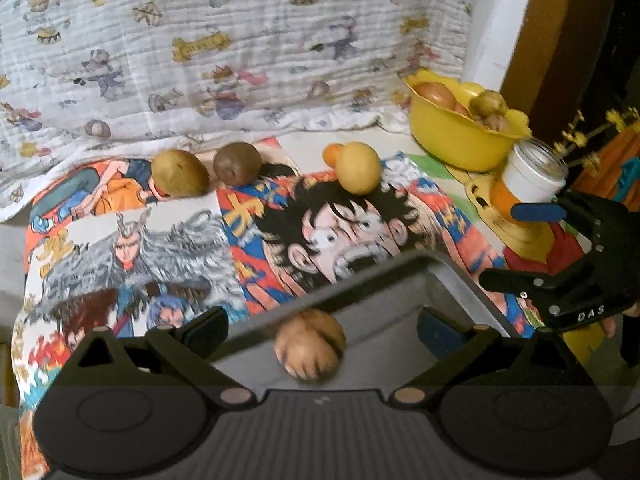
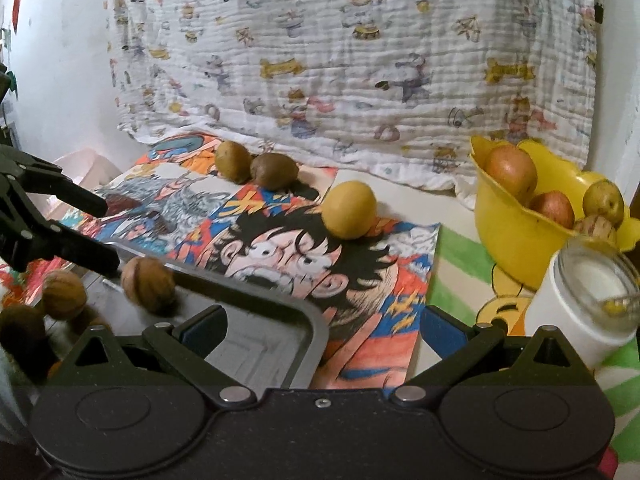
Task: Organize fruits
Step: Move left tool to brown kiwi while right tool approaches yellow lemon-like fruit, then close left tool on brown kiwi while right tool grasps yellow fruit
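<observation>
A grey metal tray (image 1: 452, 276) lies at the front of the cartoon mat, also in the right wrist view (image 2: 312, 320). A walnut (image 1: 310, 344) sits blurred in the tray between the open fingers of my left gripper (image 1: 320, 330), untouched by them. In the right wrist view two walnuts (image 2: 148, 284) (image 2: 64, 294) lie in the tray. My right gripper (image 2: 322, 332) is open and empty over the tray's right corner; it shows at the right of the left wrist view (image 1: 516, 244). On the mat lie a green-brown fruit (image 1: 180, 178), a kiwi (image 1: 237, 163) and a yellow fruit (image 1: 358, 168).
A yellow bowl (image 1: 456, 140) with apples and other fruit stands at the back right, also in the right wrist view (image 2: 516, 240). A white jar (image 2: 580, 300) stands before it. A small orange fruit (image 1: 333, 155) lies behind the yellow fruit. A printed cloth (image 1: 224, 52) hangs behind.
</observation>
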Demonstrator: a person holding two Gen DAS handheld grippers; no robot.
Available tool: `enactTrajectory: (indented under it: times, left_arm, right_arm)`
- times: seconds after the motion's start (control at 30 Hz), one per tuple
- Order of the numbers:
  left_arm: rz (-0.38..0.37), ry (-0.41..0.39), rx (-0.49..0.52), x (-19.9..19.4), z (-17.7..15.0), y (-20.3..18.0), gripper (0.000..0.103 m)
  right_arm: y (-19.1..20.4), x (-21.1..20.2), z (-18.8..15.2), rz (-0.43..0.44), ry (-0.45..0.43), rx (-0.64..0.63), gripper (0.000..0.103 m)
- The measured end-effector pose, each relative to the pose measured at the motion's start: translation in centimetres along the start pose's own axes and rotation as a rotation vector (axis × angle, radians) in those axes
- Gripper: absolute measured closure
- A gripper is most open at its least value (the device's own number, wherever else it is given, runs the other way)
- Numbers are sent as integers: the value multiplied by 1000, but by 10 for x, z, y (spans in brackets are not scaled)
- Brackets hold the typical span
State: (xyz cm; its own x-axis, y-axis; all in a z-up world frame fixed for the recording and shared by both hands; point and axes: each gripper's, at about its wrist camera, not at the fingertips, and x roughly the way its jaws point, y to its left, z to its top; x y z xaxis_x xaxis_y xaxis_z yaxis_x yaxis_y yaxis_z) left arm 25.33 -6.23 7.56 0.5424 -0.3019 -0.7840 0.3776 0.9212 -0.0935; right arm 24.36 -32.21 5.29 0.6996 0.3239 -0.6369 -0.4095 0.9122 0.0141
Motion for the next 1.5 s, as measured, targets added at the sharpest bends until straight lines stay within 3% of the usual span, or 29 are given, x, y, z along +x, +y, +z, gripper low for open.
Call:
enactTrajectory:
  times: [0.37, 0.63, 0.77, 1.03, 1.27, 1.5]
  left_arm:
    - [23, -30, -18, 20, 30, 31, 1]
    - [27, -35, 30, 36, 46, 38, 1]
    - [29, -76, 61, 40, 63, 43, 1]
    - [-24, -132, 53, 62, 90, 55, 1]
    - [-3, -125, 105, 106, 107, 58, 1]
    - [14, -92, 149, 141, 113, 59, 2]
  right_arm:
    - [3, 25, 34, -14, -23, -28, 1]
    - [12, 43, 50, -6, -24, -56, 1]
    - [11, 49, 61, -19, -48, -68, 1]
    - [-4, 70, 81, -12, -73, 15, 1]
    - [-14, 110, 76, -25, -20, 104, 2]
    - [-22, 138, 68, -67, 11, 170, 14]
